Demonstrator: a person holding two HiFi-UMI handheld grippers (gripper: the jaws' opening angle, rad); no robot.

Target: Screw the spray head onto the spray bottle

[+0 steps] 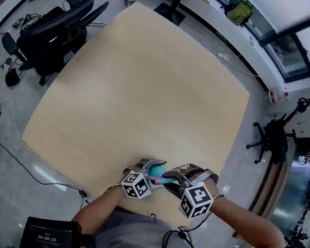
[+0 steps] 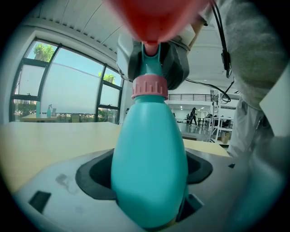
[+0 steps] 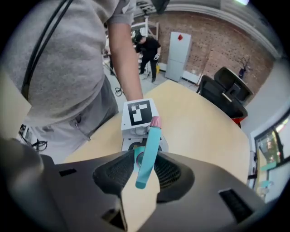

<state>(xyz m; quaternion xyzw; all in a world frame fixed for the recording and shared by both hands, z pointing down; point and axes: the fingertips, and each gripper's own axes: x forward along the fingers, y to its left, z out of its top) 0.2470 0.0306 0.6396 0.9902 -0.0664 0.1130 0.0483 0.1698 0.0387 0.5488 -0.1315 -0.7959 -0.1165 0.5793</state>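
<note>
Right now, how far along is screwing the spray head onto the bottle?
Done: the spray head sits on the neck of the spray bottle, with its pink collar down on it. In hand: the left claw clamps the spray bottle and the right claw grips the spray head. Left: turning the pink collar tight. How far it is threaded cannot be told.

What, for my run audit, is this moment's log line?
left gripper: grips spray bottle | right gripper: grips spray head | pink collar: on bottle neck
</note>
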